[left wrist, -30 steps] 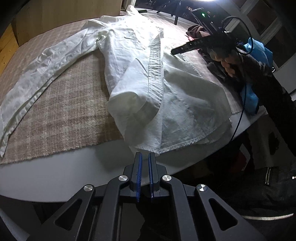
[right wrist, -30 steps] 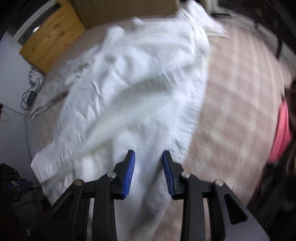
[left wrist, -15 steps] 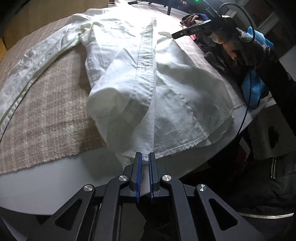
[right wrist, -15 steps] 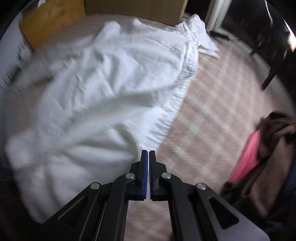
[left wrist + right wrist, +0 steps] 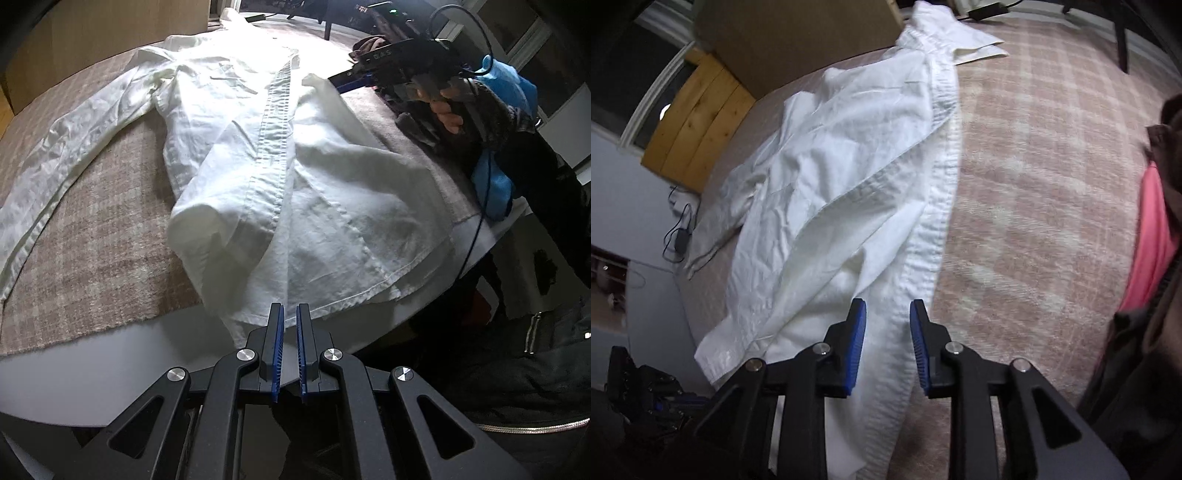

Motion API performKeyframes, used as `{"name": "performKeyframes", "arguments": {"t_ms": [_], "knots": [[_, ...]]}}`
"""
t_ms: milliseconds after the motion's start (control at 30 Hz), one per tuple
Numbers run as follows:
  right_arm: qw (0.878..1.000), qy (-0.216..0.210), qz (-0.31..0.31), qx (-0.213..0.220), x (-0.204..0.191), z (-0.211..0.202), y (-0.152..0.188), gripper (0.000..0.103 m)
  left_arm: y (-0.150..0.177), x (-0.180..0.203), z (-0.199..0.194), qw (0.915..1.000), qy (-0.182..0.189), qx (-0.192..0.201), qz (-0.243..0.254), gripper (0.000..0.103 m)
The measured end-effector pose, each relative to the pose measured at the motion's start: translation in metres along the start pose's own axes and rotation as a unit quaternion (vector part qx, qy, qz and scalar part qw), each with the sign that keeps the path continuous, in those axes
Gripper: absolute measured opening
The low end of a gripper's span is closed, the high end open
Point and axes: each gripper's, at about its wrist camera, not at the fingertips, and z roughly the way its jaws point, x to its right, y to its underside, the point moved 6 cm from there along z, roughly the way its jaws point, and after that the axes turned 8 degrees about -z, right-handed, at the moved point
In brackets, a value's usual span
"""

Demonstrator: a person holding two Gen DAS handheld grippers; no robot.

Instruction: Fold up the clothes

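The rumpled white button-up cotton shirt (image 5: 280, 177) is being spread; the right tool (image 5: 887, 345), opening, empty, is poised over its placket; the left tool (image 5: 289, 347) is kept narrow, empty.

White table (image 5: 92, 354) under plaid cloth (image 5: 96, 236)

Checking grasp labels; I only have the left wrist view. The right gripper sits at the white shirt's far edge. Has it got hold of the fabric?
Observer: No. In the right wrist view the right gripper has its jaws opening; the stitched edge of the white shirt shows between them, unpinched.
Operator: Anything beside the shirt there?
Observer: A pink garment lies at the right edge of the checked blanket.
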Motion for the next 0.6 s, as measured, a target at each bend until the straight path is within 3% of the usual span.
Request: {"name": "performKeyframes", "arguments": {"t_ms": [167,267,300,333,433,533,600], "knots": [[0.999,-0.041,0.009,0.02,-0.023,-0.019,-0.007,0.025,0.001,-0.006,0.001,0.9999,-0.004,-0.002,-0.01,0.005],[0.999,-0.027,-0.037,-0.017,-0.038,0.002,0.001,0.025,0.001,-0.005,0.003,1.0,-0.001,-0.006,-0.004,0.005],[0.998,-0.024,-0.059,-0.026,-0.043,0.006,0.007,0.018,0.001,-0.004,0.004,1.0,-0.001,-0.008,-0.002,0.005],[0.996,-0.016,-0.08,-0.037,-0.049,0.01,0.013,0.002,0.0,-0.001,0.005,1.0,-0.001,-0.01,0.002,0.005],[0.986,0.029,-0.151,-0.062,-0.067,0.008,0.02,0.001,0.0,0.002,0.002,0.9999,-0.003,-0.007,0.007,0.005],[0.984,0.083,-0.152,-0.031,-0.053,-0.01,0.005,0.001,0.0,-0.002,0.002,1.0,-0.005,-0.005,0.0,0.005],[0.983,0.102,-0.147,-0.039,-0.045,-0.001,0.004,0.001,0.001,-0.005,0.003,0.9999,-0.008,-0.006,-0.005,0.005]]}}
